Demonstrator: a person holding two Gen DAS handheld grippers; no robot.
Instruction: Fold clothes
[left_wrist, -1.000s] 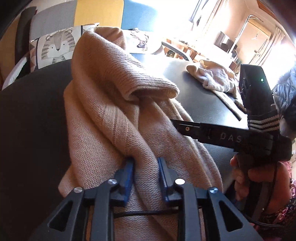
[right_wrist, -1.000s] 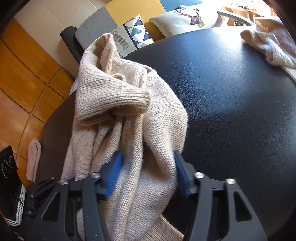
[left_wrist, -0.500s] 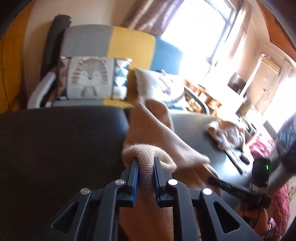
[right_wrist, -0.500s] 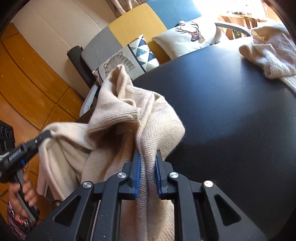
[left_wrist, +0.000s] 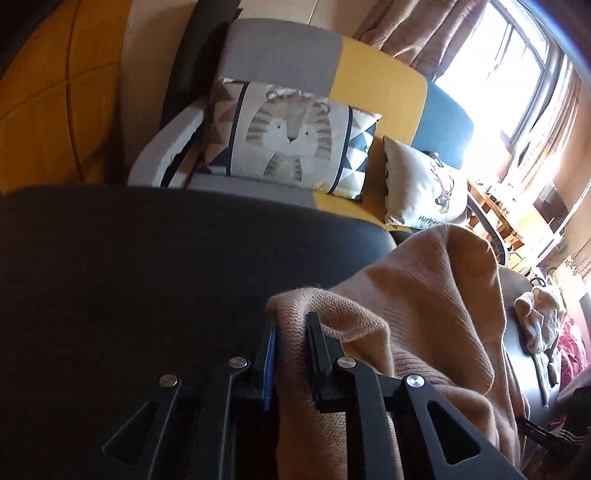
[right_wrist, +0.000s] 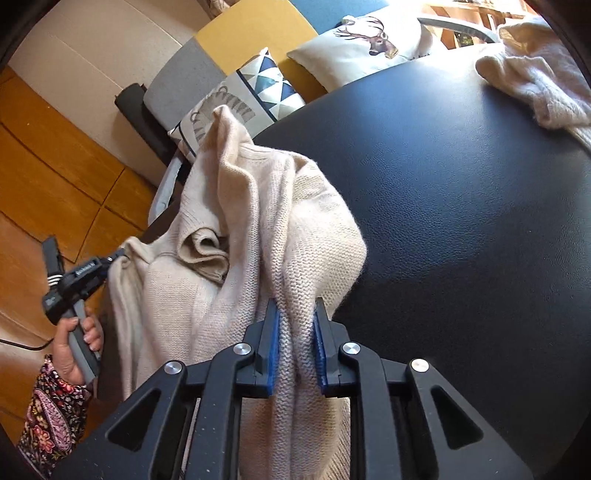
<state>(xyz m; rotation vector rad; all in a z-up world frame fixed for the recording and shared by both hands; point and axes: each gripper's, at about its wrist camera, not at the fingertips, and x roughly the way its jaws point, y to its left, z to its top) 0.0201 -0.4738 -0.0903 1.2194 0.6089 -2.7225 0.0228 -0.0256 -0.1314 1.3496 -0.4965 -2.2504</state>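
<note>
A beige knit sweater (left_wrist: 417, 317) hangs bunched between both grippers above the black table (left_wrist: 147, 266). My left gripper (left_wrist: 291, 325) is shut on a folded edge of the sweater. In the right wrist view the sweater (right_wrist: 258, 236) drapes over the table's (right_wrist: 461, 206) left edge, and my right gripper (right_wrist: 297, 310) is shut on another fold of it. The left gripper (right_wrist: 118, 254) also shows there at the left, held by a hand (right_wrist: 74, 332) in a floral sleeve, pinching the sweater's far corner.
A second cream garment (right_wrist: 532, 85) lies crumpled at the table's far right, also visible as a pale garment (left_wrist: 535, 317) in the left wrist view. Behind the table stands a grey, yellow and blue sofa (left_wrist: 369, 81) with a tiger cushion (left_wrist: 291, 136) and a deer cushion (left_wrist: 421, 184). Wooden floor (right_wrist: 48, 155) lies left.
Both grippers went from open around the sweater to shut on it. They then lifted the cloth and drew apart, the left gripper moving out to the left.
</note>
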